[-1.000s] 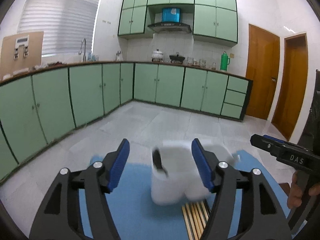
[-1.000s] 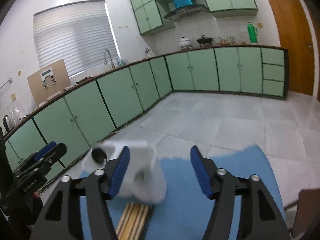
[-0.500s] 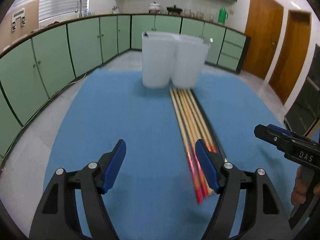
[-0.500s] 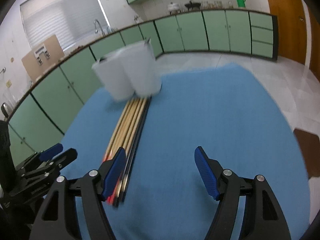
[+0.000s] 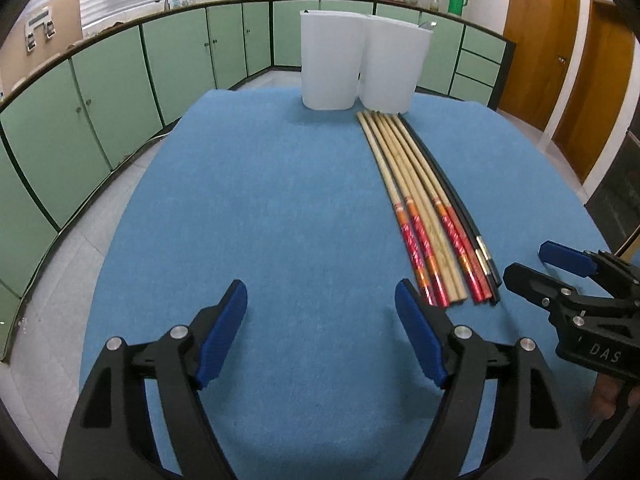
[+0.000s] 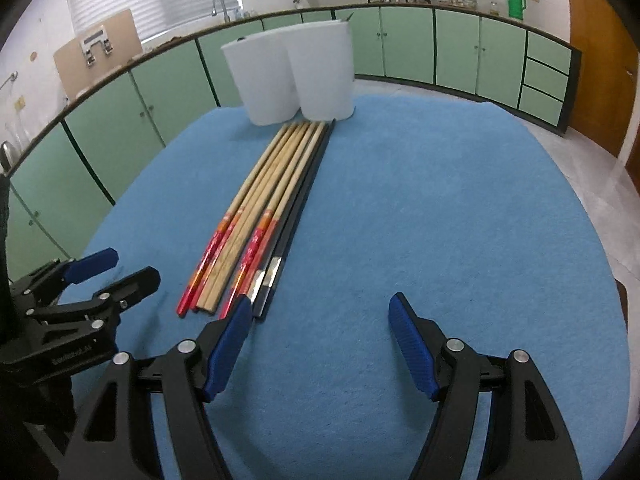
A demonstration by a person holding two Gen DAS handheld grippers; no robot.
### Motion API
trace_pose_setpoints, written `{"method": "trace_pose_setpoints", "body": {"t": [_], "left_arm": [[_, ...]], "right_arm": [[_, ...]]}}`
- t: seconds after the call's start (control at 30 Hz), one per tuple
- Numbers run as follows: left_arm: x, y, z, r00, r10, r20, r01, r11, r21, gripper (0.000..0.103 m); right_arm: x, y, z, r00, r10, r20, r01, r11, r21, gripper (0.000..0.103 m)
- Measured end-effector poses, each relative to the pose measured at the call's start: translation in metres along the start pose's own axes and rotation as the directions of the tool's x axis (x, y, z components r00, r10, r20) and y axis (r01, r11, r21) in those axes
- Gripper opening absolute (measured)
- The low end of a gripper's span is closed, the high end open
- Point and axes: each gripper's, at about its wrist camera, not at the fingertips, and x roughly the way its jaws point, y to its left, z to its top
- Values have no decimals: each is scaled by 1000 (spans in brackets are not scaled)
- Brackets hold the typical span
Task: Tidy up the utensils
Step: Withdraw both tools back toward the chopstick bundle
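Observation:
A row of several wooden chopsticks (image 5: 408, 196) with red ends and two black chopsticks (image 5: 448, 192) lies on a blue mat (image 5: 260, 200); they also show in the right wrist view (image 6: 268, 200). A white two-compartment holder (image 5: 360, 68) stands upright at their far end, also in the right wrist view (image 6: 292, 76). My left gripper (image 5: 320, 320) is open and empty, left of the chopsticks' near ends. My right gripper (image 6: 320, 320) is open and empty, right of them; it also shows in the left wrist view (image 5: 532, 264).
The blue mat (image 6: 440, 200) covers a round table. Green kitchen cabinets (image 5: 120, 80) line the walls beyond it. Wooden doors (image 5: 560, 48) stand at the right. The left gripper shows at the left in the right wrist view (image 6: 116, 268).
Both grippers have pulled back and tilted down from the white holder to the near side of the mat. The chopsticks and holder now lie in full view. Both stay open.

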Motion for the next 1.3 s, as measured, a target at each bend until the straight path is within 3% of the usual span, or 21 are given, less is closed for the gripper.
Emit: {"method": "trace_pose_setpoints", "body": {"t": [0.27,0.5,0.67,0.83,1.07,1.13,1.23,1.3], "left_arm": [[0,1,0,1000,-2,-4,2,1000,-10,75],[1,1,0,1000,0,-8,-1,1000,-9,77],[0,1,-1,1000,-1,-6,1,1000,-8,78],[-2,2,-3,1000,-1,-7,1,1000,-9,78],[-2,4,-2,1000,0,-5,0,1000,-11,79],[-2,5,-2,1000,1,-5,-1,1000,-9,79],[-1,4,-3,1000,-7,-9,7,1000,-13,79],[-2,1,-3,1000,-12,-9,12,1000,-5,79]], "right_arm": [[5,15,1,1000,-22,-10,22,999,-38,70],[2,-10,0,994,-105,-11,105,994,19,70],[1,-5,-1,999,-44,-8,45,999,18,70],[5,20,-4,997,-70,-22,68,994,-83,70],[7,19,-3,998,-65,-20,64,997,-47,69],[7,20,-3,998,-61,-17,61,997,-42,67],[9,26,-1,999,-53,-14,52,997,-65,53],[9,28,-2,998,-66,-13,65,995,-81,37]]}}
